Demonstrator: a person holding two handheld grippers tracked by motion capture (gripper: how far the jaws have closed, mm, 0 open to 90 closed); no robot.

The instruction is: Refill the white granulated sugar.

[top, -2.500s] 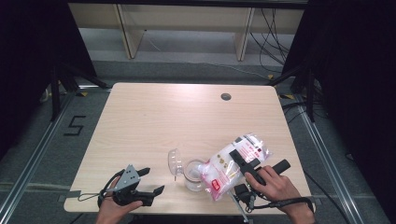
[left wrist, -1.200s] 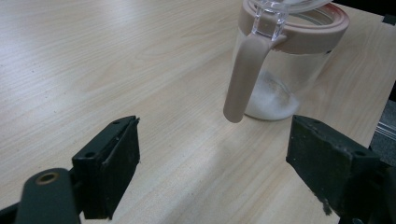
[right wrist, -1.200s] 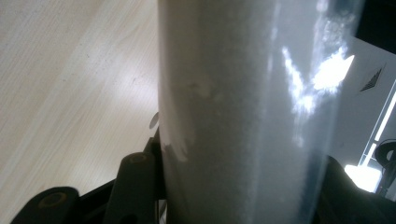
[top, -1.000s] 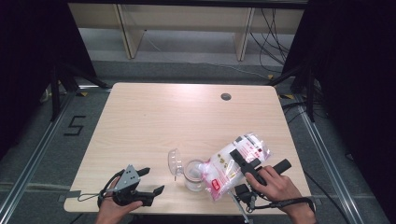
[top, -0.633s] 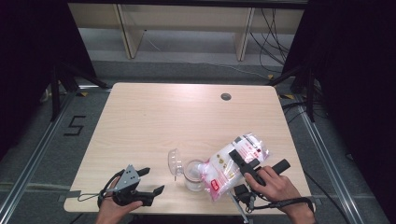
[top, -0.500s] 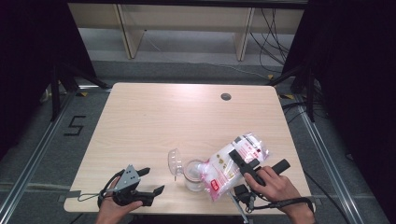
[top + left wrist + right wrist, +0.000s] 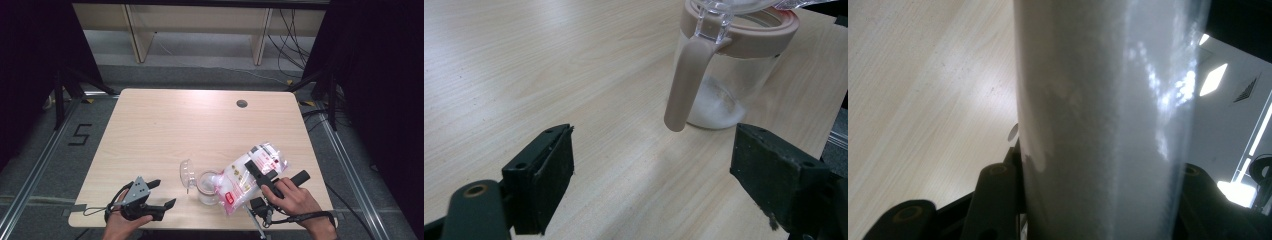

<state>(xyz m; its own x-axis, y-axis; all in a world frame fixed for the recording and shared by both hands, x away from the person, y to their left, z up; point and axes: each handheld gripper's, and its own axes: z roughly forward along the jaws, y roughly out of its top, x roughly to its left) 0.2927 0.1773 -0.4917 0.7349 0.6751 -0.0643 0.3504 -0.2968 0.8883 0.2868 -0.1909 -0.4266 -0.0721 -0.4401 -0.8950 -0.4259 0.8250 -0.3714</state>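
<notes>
Clear plastic formed the jar (image 7: 208, 186), a round vessel with a beige collar, a curved beige handle and a hinged transparent lid tipped open; white powder lay in its bottom. It stood near the front edge of the pale wood-grain desk (image 7: 200, 125). A crinkled transparent bag (image 7: 247, 175) of white granules leaned over the jar's mouth, clenched in the right tongs (image 7: 261, 176). The left tongs (image 7: 161, 194), released and empty, rested left of the jar.

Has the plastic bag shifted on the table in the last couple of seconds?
No. The bag stays tilted over the jar, equally far from the table's dark hole.
</notes>
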